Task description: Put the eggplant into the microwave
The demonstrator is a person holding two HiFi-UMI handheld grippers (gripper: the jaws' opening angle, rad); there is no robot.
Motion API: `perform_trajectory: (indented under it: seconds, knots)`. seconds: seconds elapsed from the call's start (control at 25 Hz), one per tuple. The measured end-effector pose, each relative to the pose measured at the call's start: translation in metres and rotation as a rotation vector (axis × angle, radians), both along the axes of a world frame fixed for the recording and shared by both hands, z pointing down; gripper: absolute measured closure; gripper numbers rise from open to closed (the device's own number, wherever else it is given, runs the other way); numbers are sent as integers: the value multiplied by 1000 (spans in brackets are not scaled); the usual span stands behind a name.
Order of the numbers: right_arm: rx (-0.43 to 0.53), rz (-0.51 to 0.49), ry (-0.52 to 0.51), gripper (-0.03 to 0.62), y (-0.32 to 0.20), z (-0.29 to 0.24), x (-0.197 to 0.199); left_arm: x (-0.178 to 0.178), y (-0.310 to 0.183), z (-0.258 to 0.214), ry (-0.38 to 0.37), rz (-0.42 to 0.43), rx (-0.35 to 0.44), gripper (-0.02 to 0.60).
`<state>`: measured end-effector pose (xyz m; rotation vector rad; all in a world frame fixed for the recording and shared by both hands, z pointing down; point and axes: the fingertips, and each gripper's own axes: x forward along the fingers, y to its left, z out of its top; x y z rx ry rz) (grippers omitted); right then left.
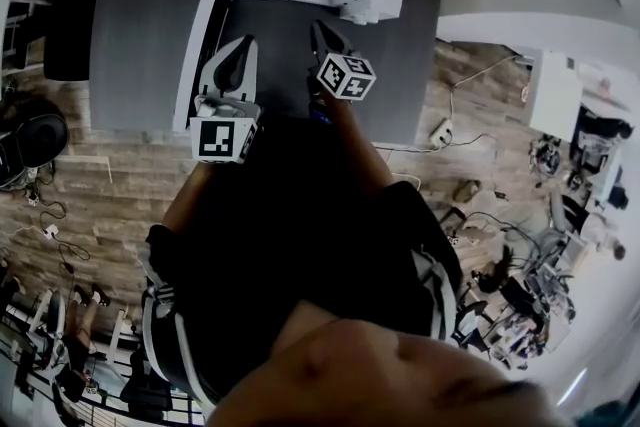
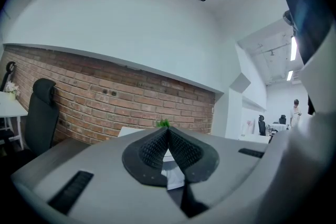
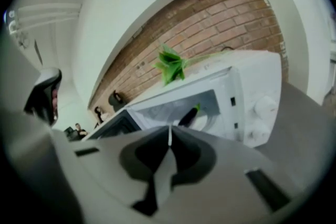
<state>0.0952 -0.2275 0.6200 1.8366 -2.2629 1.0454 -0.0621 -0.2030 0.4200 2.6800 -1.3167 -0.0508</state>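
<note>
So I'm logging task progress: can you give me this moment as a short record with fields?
eggplant: inside the microwave
microwave door: open
left gripper: jaws together, nothing between them
right gripper: jaws together, nothing between them, pointing at the open cavity
plant: on top of the microwave
table: grey, carries the microwave
task state: eggplant is in; door not yet closed

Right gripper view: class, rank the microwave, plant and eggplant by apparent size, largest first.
1. microwave
2. plant
3. eggplant, inside the microwave; it looks only slightly smaller than the plant.
</note>
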Motion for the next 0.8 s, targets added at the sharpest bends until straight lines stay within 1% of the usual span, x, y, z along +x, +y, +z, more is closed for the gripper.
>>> perform_trajectory:
  seconds: [0.24, 0.48, 0.6, 0.8]
  knots:
    - [77, -5, 42, 557, 31, -41, -3, 0, 12, 6, -8, -6, -13, 545]
    - [145, 0, 23, 557, 59, -75, -9, 2, 22, 10, -24, 1, -7, 545]
    - [184, -4, 27, 557, 69, -93, -12, 3, 23, 13, -26, -3, -16, 545]
    - [243, -1, 24, 557, 83, -123, -16, 8, 26, 11, -32, 13, -6, 545]
